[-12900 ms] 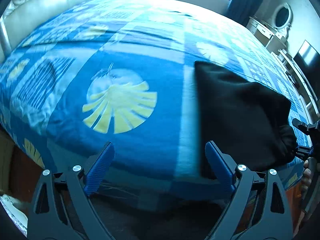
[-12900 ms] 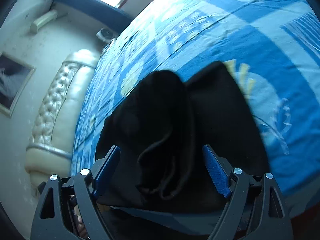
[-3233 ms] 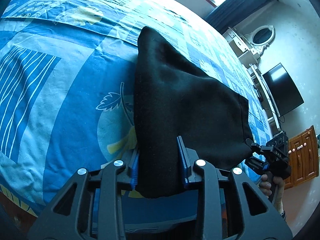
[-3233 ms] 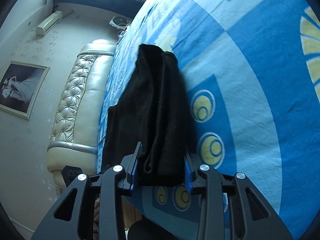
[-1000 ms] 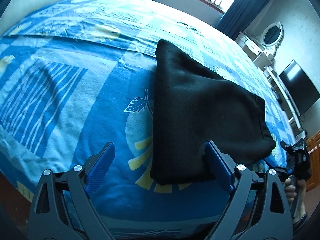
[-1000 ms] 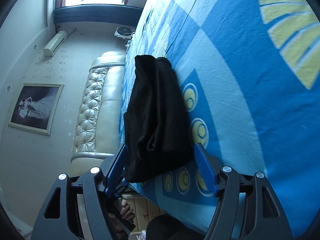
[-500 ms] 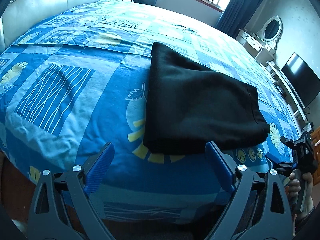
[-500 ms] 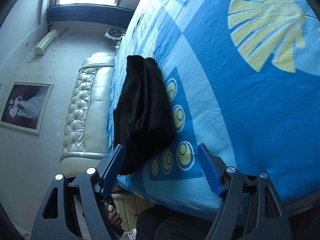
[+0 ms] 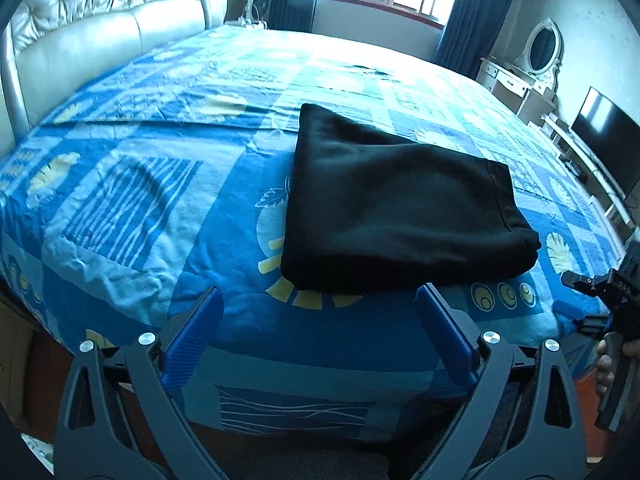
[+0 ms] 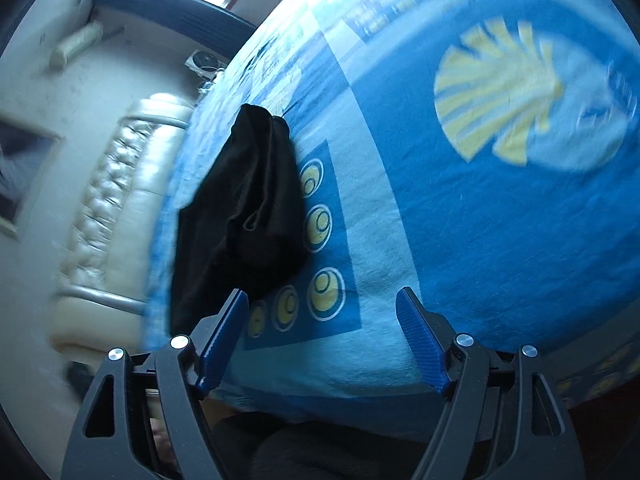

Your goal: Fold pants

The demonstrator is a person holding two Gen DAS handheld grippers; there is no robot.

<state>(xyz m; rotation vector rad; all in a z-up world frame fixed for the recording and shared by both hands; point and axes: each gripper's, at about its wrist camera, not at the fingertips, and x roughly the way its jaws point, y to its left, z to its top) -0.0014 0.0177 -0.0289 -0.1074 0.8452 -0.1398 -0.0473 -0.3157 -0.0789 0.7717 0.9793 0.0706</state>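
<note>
Black cloth pants lie folded in a thick rectangle on the blue patterned bedspread, near its front edge; left gripper released, jaws wide, just short of the pants; right gripper likewise spread, empty; risk: bulky upper layers may slump open if nudged.

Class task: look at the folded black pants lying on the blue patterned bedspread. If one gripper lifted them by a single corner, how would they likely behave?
The folded black pants would probably droop and unfold, since the layers lie loose and soft, with a sagging pocket of cloth at one end. They look thick yet probably light. Pushed across the blue patterned bedspread, they would likely bunch rather than slide.
</note>
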